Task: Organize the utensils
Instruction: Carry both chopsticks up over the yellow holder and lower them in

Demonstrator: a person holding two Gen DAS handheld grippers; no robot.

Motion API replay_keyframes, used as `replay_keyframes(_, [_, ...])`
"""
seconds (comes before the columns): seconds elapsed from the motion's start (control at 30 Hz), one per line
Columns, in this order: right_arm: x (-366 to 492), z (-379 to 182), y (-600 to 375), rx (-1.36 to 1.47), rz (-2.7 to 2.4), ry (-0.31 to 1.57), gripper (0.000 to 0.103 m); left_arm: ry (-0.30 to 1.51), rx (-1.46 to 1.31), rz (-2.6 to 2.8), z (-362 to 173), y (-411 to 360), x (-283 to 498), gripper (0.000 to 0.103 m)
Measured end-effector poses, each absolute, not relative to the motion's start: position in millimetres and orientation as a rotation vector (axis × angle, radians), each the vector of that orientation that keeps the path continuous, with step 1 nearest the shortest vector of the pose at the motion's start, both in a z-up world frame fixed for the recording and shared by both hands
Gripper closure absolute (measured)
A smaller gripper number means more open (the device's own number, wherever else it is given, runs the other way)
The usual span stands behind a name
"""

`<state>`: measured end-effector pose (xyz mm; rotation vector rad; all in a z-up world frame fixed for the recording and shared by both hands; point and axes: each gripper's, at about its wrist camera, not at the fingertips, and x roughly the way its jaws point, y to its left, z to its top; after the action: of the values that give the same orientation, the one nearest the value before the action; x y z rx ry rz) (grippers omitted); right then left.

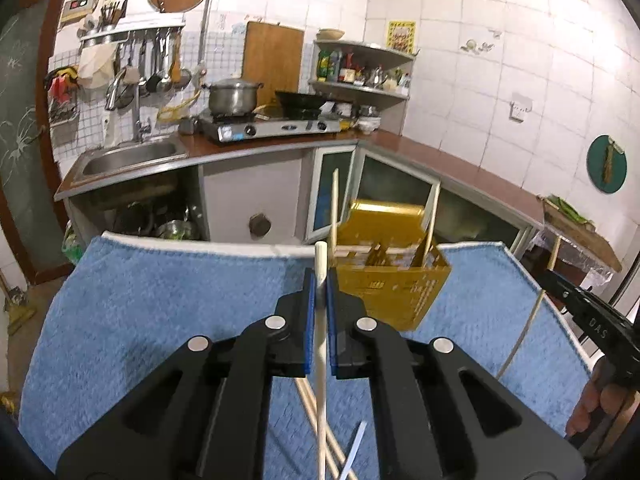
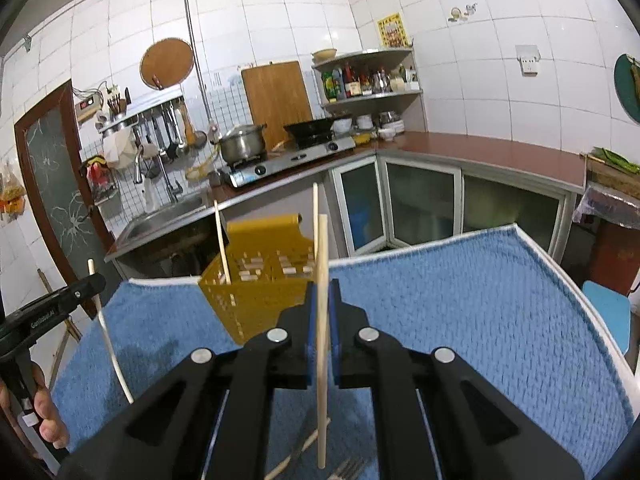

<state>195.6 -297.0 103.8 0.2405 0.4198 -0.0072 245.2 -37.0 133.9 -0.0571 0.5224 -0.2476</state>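
Observation:
My left gripper is shut on a pale chopstick that stands nearly upright above the blue towel. My right gripper is shut on another chopstick, also upright. Just beyond both stands a yellow perforated utensil holder with two chopsticks sticking up in it. More chopsticks and a fork lie on the towel under the grippers. The right gripper with its stick shows at the right edge of the left wrist view, the left one at the left edge of the right wrist view.
Behind the towel-covered table runs a kitchen counter with a sink, a gas stove bearing a pot and a wok, a corner shelf of bottles, and glass cabinet doors below. A blue stool stands at the right.

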Motion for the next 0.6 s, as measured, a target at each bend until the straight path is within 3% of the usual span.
replay_keyframes(0.33, [226.8, 174.2, -299.4, 0.242, -0.008, 0.250, 0.097, 0.307, -0.074, -0.310, 208.3, -73.6, 269.2, 0.099])
replay_keyframes(0.6, [270.5, 208.4, -292.6, 0.208, -0.004, 0.162, 0.097, 0.181, -0.079, -0.309, 236.8, -96.4, 317.3, 0.099])
